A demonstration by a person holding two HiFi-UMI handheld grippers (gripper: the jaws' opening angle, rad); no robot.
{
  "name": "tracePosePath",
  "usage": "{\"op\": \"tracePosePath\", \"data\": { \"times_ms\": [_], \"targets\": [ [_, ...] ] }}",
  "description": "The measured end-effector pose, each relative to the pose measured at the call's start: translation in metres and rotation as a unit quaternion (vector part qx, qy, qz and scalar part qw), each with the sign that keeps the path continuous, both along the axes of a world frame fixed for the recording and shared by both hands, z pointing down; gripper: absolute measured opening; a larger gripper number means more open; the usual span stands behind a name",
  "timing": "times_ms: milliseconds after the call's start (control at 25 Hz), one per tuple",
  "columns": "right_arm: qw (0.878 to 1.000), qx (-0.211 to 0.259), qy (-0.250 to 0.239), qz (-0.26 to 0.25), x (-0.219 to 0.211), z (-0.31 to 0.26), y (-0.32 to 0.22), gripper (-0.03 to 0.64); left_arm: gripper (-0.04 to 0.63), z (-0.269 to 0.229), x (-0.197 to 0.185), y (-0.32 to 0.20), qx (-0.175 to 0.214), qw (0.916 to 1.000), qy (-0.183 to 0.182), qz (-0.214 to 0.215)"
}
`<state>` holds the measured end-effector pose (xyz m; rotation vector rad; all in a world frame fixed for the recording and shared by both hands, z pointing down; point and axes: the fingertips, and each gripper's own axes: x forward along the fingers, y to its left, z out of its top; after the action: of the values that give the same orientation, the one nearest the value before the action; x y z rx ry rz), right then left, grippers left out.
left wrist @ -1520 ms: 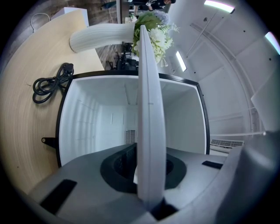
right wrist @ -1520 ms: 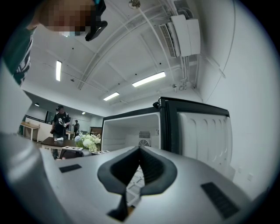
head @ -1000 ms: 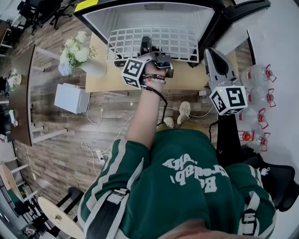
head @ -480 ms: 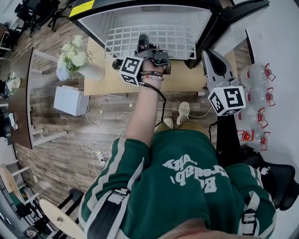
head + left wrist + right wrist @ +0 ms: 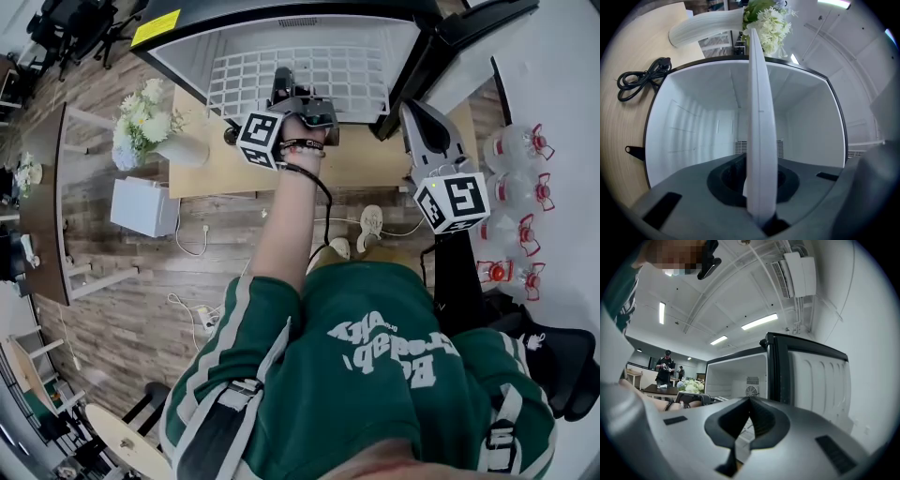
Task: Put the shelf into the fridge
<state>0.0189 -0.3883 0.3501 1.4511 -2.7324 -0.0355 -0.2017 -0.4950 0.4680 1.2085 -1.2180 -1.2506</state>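
I've slid the wire shelf (image 5: pixel 246 80) further into the fridge (image 5: pixel 375 36), toward 12 o'clock, left tongs (image 5: pixel 284 89) pinching it; right tongs (image 5: pixel 420 120) closed, empty.

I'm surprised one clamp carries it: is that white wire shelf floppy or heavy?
Probably stiff: the wire shelf juts out flat from the left gripper, gripped at one edge, without visible sag. Likely light, being an open grid. It may twist in that narrow grip.
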Motion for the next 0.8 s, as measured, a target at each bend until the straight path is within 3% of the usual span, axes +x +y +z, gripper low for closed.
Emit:
{"op": "tracePosePath", "data": {
  "times_ms": [800],
  "targets": [
    [1.000, 0.002, 0.015, -0.004, 0.002, 0.005, -0.008, 0.003, 0.037, 0.000, 0.000, -0.029, -0.009, 1.0000, 0.000, -0.002]
  ]
}}
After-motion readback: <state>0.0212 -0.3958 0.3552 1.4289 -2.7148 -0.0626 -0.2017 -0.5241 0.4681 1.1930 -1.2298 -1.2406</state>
